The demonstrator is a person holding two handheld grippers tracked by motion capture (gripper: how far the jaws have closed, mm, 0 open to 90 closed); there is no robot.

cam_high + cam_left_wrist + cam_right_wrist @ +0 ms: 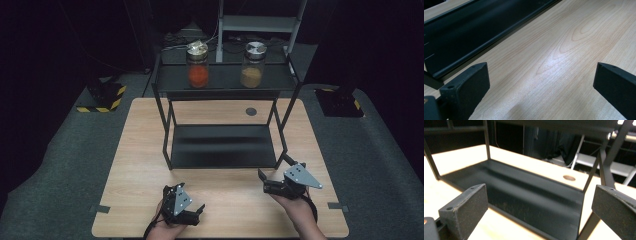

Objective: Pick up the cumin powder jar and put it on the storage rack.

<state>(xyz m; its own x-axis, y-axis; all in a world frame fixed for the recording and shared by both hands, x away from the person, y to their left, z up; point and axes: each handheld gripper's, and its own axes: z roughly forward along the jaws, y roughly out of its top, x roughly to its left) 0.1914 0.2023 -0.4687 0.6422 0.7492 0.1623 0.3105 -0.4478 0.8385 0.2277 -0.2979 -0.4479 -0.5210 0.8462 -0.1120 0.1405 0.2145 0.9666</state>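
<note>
2 jars [197, 65] [253, 64] on 1 rack [222, 80], 2 hand-held grippers [200, 210] [260, 176] open.

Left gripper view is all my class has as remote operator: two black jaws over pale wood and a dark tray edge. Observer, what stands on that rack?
Observer: Two glass jars on the rack's top shelf: the jar with red-orange contents toward the left, the jar with tan contents toward the right.
Operator: Is anything on the bottom shelf?
Observer: No, the bottom shelf is bare.
Operator: Where is the other gripper?
Observer: The right gripper is held just above the table, near the rack's front right leg, jaws wide apart and empty.
Operator: And ours?
Observer: The left gripper sits near the table's front edge, also open.
</note>
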